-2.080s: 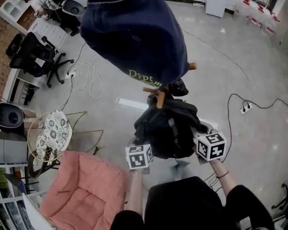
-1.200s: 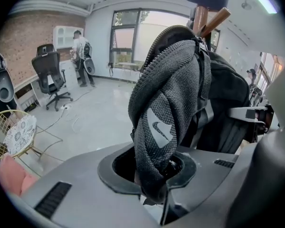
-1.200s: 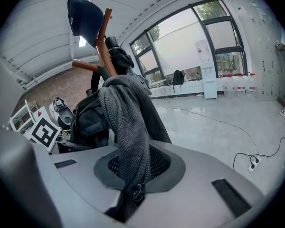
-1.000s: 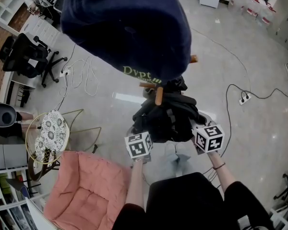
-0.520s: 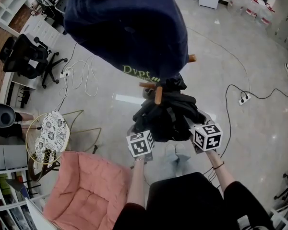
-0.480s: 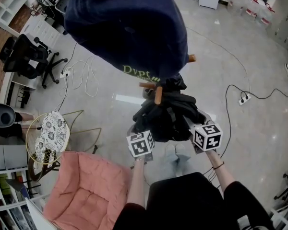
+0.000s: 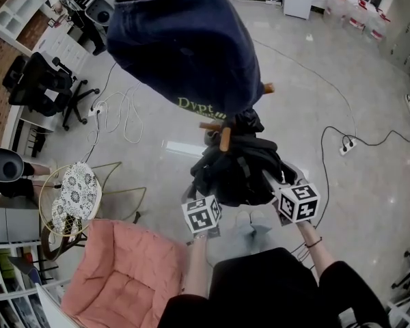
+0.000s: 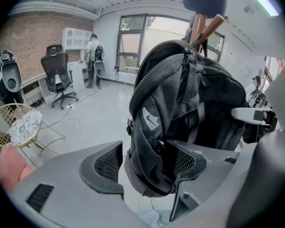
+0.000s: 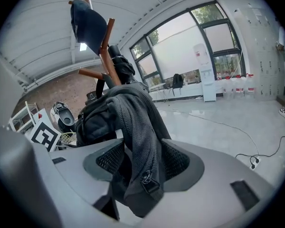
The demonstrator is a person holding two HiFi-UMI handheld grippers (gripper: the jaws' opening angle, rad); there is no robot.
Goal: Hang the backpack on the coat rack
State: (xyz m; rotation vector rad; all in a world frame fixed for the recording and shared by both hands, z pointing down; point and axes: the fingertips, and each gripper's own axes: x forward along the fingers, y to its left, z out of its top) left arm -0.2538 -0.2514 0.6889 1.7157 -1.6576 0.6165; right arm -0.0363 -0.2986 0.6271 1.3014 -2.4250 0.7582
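Note:
The black backpack (image 7: 239, 173) hangs from a wooden peg (image 7: 225, 137) of the coat rack, below a navy cap (image 7: 191, 46) on the rack's top. My left gripper (image 7: 202, 210) is at the pack's lower left corner. Its jaws are opening, and the pack's bottom (image 8: 152, 141) sits loosely between the pads, with a gap at the left pad (image 8: 108, 163). My right gripper (image 7: 295, 201) is at the lower right. Its jaws are opening too, and a zippered fold of the pack (image 9: 137, 146) hangs free between its pads. The rack's pegs (image 9: 107, 39) rise above it.
A pink cushioned seat (image 7: 116, 272) lies at the lower left, beside a gold wire chair (image 7: 72, 193). Black office chairs (image 7: 44, 84) and desks stand at the far left. Cables and a power strip (image 7: 347, 147) cross the floor at the right. A person (image 8: 92, 56) stands far back.
The backpack has risen slightly since the earliest frame and now hangs still from the peg. Both marker cubes have stayed at its lower corners, barely shifting.

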